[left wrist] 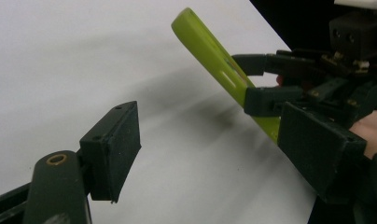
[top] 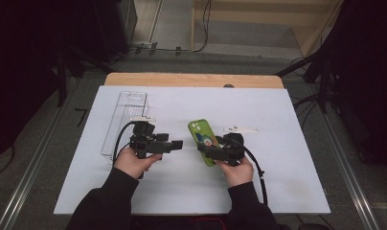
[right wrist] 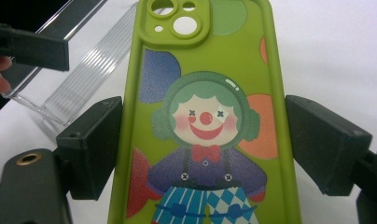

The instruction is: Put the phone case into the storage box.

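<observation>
Holding a green phone case [top: 203, 135] in the right hand-held gripper [top: 207, 151], with one black jaw on each long edge of the case and both jaws pressed against it. Grasping it at about the middle of its length, around the printed clown with green hair and red nose. Keeping the case tilted, with the camera-hole end raised and pointing away from the person, the lower end near the right hand [top: 237, 170]. In the left gripper view, a soft shadow under the case on the white sheet [top: 278, 167] of the bench [top: 191, 79]. Not possible to tell whether the lower end touches the sheet.

Carrying nothing in the left hand-held gripper [top: 176, 143]: jaws released, standing well apart, only bare white sheet between them. Pointing toward the case and the right hand-held gripper, near the case but apart from it. Held by the left hand [top: 134, 163], dark sleeve coming in from the bottom of the high view.

Behind the left hand-held gripper, a clear plastic tray [top: 127, 120] lying on the sheet, long side running away from the person, apart from the case. Also visible in the right gripper view, at upper left, beyond the case, with ribbed transparent wall.
</observation>
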Action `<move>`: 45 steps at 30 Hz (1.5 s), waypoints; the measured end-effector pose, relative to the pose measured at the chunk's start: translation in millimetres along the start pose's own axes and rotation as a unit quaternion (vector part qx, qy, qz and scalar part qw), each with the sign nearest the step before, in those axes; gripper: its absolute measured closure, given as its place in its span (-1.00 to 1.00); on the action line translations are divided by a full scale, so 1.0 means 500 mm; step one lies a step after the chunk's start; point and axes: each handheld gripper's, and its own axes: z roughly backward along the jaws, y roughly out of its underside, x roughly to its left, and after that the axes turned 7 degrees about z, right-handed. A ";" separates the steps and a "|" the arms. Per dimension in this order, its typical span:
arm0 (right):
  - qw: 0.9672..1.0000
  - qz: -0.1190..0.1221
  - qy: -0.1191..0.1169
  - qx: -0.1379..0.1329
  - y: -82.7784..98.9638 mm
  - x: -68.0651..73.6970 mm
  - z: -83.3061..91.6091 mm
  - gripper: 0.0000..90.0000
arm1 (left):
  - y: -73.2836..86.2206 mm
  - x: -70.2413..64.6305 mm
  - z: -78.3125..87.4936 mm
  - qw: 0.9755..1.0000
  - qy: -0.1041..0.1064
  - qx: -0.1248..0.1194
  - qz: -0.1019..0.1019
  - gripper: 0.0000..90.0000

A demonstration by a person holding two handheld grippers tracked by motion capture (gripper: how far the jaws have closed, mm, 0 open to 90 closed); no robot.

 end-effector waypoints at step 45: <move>0.996 -0.060 -0.018 -0.063 0.036 0.039 -0.031 -0.68 | -0.070 -0.011 -0.086 0.997 -0.047 -0.008 0.066 -0.22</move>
